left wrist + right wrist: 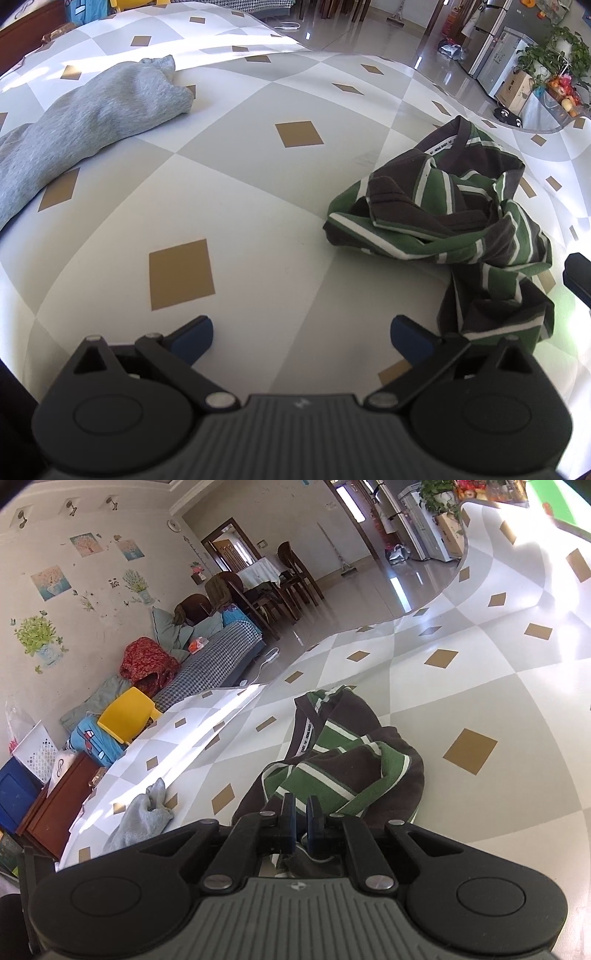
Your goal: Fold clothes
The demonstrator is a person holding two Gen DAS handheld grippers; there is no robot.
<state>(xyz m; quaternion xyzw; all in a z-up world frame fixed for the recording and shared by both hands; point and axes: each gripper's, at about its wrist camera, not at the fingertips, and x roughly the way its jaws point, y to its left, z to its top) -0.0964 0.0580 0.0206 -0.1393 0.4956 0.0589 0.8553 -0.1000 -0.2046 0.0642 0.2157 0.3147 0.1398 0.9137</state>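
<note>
Striped shirt (454, 218) lies crumpled on the checked mat (258, 206); soft and limp, we judge its hems the best hold. Our right gripper (300, 821) is pinched tight on its fabric; our left gripper (301, 334) gapes empty. A grey garment (85, 122) lies well apart.

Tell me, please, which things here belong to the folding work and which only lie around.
For the job: striped shirt, grey garment, right claw shut on the shirt, left claw open.
Lying about: yellow chair, red blanket, cardboard box.
</note>
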